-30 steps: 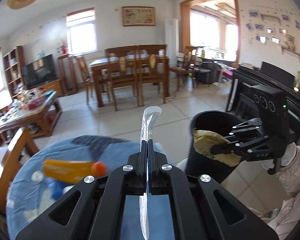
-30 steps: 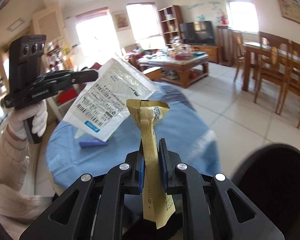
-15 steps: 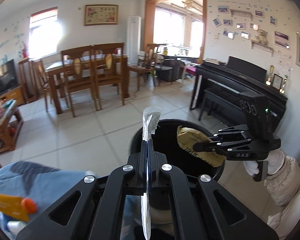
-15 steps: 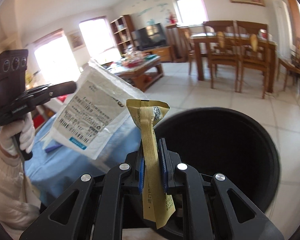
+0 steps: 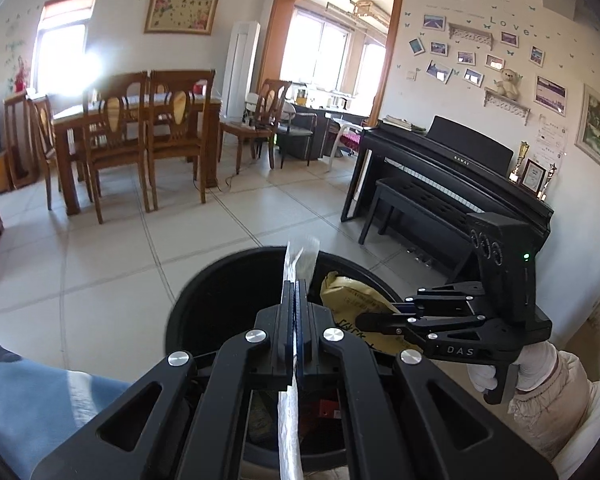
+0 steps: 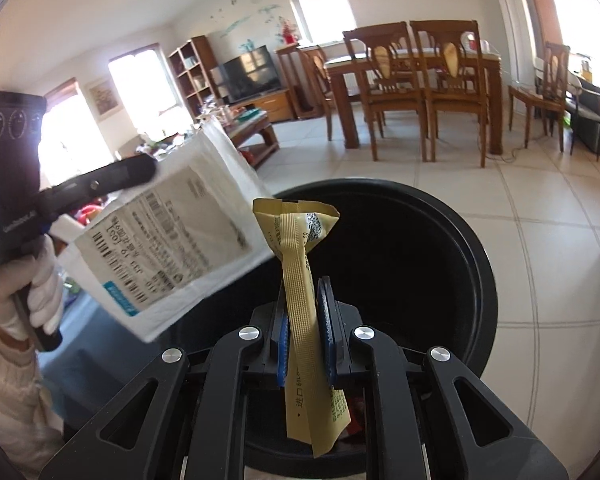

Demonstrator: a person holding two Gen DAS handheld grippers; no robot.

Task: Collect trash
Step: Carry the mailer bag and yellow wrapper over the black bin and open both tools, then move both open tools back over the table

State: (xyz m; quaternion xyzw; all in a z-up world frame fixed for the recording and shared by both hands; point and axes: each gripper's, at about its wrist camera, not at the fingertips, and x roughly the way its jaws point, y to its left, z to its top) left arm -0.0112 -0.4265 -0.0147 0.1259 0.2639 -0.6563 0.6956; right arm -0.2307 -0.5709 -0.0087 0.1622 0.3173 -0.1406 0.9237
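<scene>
The left gripper [image 5: 296, 292] pinches a flat, white padded mailer [image 6: 172, 240] over the round black bin [image 6: 452, 248], while the right gripper [image 6: 304, 312], jaws seemingly parted, carries a ribbed, crinkled yellow sachet [image 6: 300, 280] there.

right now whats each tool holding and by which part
Left tool pinches the white mailer by its edge. Right tool has the yellow packet by its middle, jaws slightly parted.
</scene>
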